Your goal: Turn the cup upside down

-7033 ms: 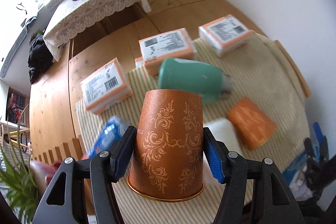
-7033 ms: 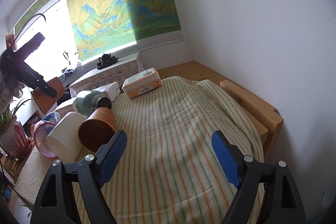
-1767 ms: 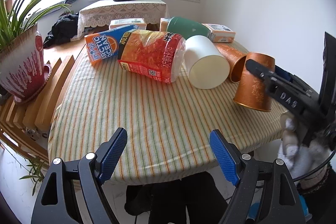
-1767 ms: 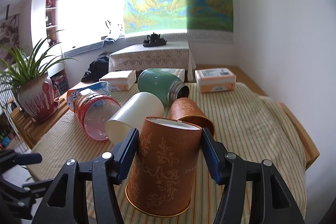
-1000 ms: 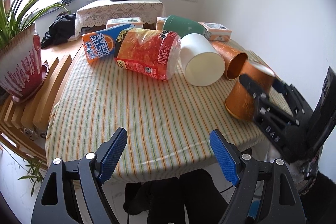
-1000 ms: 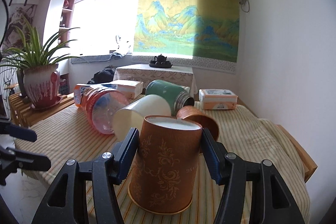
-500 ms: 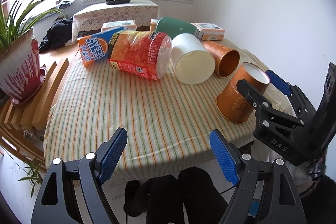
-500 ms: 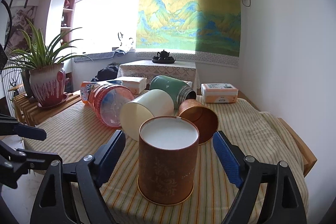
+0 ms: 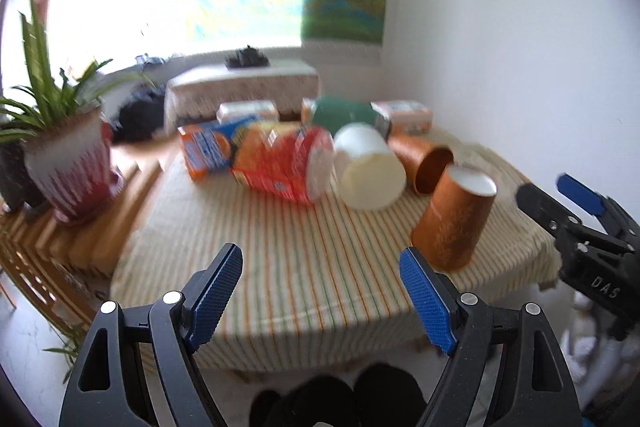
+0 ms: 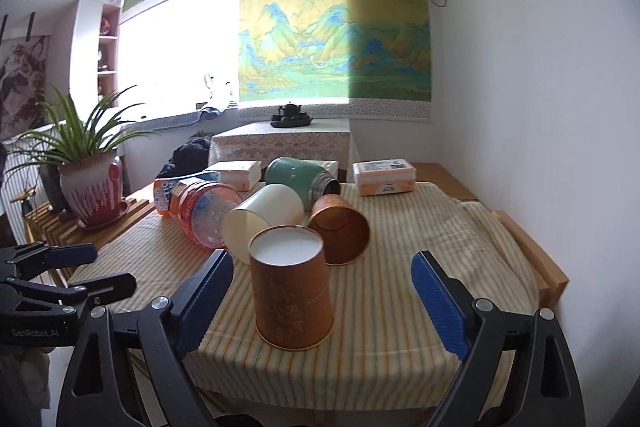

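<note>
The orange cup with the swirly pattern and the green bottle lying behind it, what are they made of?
The orange cup looks like paper: matte printed wall, a thin rolled rim at the bottom, and a flat white base on top. The green bottle seems to be painted metal with a smooth satin coat and a bare silvery neck, though enamel is possible.

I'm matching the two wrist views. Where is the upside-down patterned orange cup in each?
Left wrist: upside-down orange cup at right of centre, near the table's front edge.
Right wrist: same cup low at centre, between the open fingers.
Shared landmark: the cream cup lying on its side just behind it.
</note>
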`<state>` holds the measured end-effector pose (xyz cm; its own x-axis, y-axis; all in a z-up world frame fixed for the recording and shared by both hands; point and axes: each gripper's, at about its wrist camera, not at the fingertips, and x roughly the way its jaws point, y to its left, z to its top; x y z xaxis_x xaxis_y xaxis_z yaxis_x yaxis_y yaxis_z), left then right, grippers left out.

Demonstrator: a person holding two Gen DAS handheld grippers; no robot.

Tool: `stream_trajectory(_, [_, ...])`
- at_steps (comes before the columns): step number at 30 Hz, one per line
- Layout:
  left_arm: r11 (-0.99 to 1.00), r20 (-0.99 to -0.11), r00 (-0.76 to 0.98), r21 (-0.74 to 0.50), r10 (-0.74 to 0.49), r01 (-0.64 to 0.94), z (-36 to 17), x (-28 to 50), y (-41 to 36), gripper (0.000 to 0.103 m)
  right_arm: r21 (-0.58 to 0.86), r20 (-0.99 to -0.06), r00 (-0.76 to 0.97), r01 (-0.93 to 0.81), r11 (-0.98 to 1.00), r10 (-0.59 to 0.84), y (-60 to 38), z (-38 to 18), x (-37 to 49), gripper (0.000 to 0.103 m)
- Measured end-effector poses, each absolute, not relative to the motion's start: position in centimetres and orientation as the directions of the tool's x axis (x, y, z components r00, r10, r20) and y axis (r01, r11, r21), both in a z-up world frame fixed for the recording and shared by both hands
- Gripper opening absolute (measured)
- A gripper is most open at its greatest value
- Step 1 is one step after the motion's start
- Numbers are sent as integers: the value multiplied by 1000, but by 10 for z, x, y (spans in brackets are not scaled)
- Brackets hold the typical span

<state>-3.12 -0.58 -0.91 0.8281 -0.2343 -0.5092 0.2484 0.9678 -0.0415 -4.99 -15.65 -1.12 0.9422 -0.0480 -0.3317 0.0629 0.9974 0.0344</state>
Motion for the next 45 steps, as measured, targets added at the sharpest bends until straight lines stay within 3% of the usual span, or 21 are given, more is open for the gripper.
stream_trajectory(4, [980, -388, 903, -5, -183, 197, 0, -51, -5, 94, 40, -323, 941, 122, 992, -102, -163, -6, -59, 88])
stream_trajectory(12, [991, -263, 959, 48, -107, 124, 11, -71, -7, 101, 26, -288, 942, 189, 982, -174, -167, -1, -72, 88])
stream_trajectory(45, [997, -292, 954, -6, -71, 73, 8, -62, 7, 102, 15, -209, 950, 241, 970, -233, -165, 9, -92, 91])
